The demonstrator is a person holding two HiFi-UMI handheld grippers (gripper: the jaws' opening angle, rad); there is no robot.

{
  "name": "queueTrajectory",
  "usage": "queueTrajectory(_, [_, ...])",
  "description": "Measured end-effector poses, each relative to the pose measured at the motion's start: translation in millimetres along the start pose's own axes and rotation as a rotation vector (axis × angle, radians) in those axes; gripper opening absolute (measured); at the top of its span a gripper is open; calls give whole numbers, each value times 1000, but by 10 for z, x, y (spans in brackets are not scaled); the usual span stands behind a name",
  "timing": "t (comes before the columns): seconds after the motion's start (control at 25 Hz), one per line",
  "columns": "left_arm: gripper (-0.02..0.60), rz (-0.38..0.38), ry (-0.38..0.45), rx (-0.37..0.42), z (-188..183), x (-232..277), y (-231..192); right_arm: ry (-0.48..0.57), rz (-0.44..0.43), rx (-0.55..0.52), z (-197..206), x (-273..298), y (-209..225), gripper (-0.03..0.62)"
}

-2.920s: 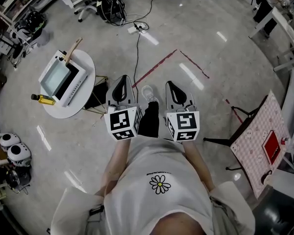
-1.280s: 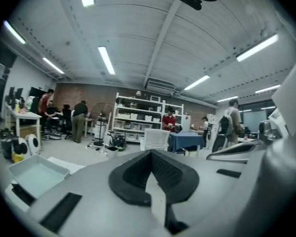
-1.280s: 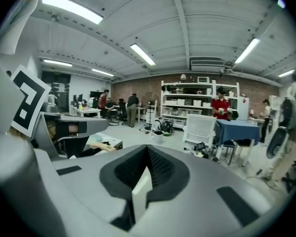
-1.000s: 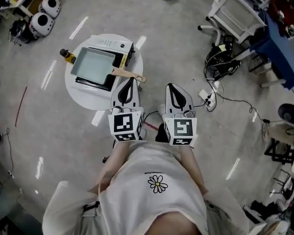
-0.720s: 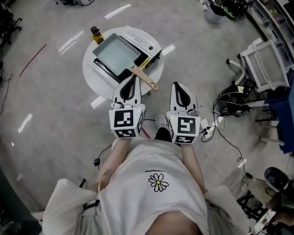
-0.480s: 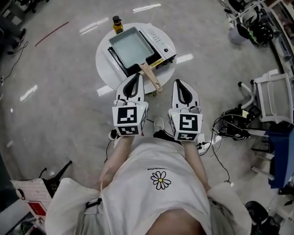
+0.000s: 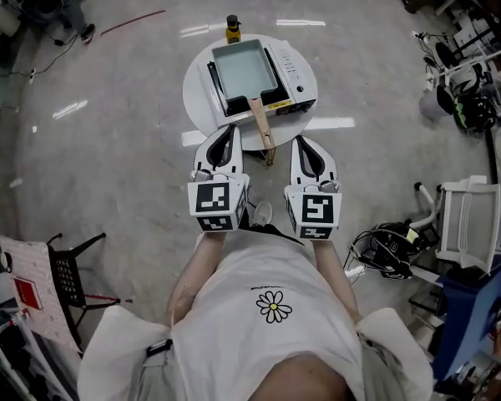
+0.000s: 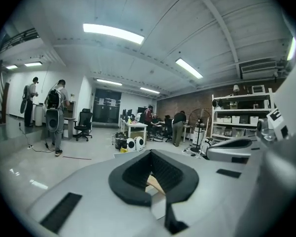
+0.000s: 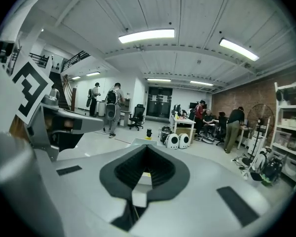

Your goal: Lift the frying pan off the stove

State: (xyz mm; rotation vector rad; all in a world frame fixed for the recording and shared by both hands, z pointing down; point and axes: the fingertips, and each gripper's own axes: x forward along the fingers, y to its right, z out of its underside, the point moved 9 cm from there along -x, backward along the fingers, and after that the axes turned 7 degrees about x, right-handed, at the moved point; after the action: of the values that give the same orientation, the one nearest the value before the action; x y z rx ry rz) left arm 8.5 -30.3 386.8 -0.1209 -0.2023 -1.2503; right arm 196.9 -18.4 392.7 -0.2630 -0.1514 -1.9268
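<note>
Both closed, empty: left claw (image 7: 229, 129), right claw (image 7: 301, 139) | frying pan (image 7: 244, 65) now centred ahead, handle (image 7: 261, 129) over near bench (image 7: 197, 98) edge | reach next

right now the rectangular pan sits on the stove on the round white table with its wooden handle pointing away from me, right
Not quite. The wooden handle points toward you, not away, as the head view shows. The rest stands: the rectangular pan sits on the stove on the round white table.
</note>
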Motion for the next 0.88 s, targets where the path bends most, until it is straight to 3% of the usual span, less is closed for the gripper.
queueTrajectory(0.28, [0, -42, -27, -49, 48, -128, -83, 7, -37, 36, 44, 14, -74, 3])
queueTrajectory(0.88, [0, 33, -13, -90, 59, 160, -110, 36, 25, 44, 4, 121, 39, 3])
